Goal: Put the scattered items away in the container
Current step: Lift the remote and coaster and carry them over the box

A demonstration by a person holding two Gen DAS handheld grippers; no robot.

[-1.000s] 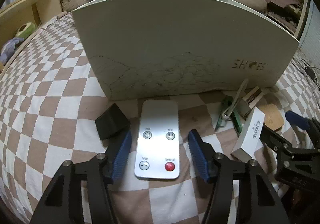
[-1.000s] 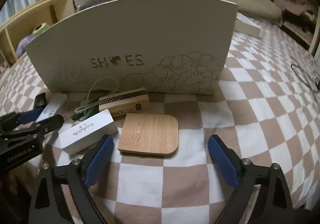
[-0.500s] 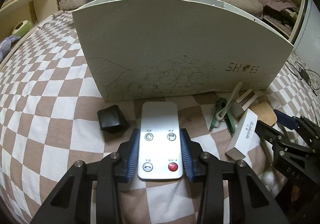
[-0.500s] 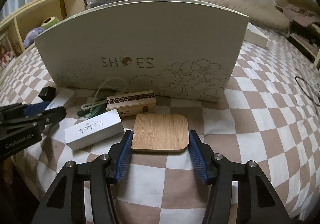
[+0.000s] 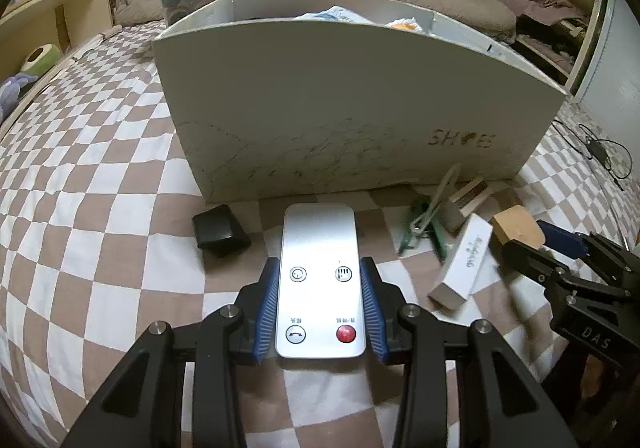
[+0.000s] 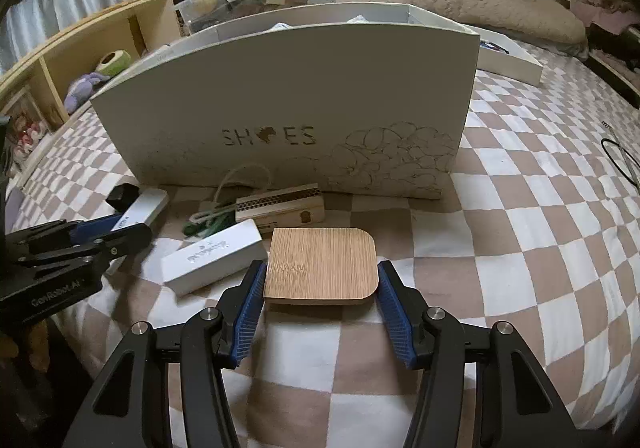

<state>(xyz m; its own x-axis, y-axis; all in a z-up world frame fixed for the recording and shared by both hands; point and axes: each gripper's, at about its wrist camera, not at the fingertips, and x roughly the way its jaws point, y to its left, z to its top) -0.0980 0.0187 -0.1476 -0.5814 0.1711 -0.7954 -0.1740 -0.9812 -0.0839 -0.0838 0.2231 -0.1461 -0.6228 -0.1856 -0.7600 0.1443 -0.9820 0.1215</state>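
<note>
On the bed, a brown-and-white checked cover carries all items. Left hand-held gripper is pinching a silver remote control by its long sides. Right hand-held gripper is pinching a bamboo board across its near end. Both objects are outside the container, a white box lettered "SHOES", standing just beyond them on the cover with some contents showing above its rim. Between the two grippers lie a white carton, a small wooden box and a green clip with cord, close together at the foot of the container. A black block lies just left of the remote. Wooden shelving runs along the left side of the room; a brown pillow lies beyond the container.
</note>
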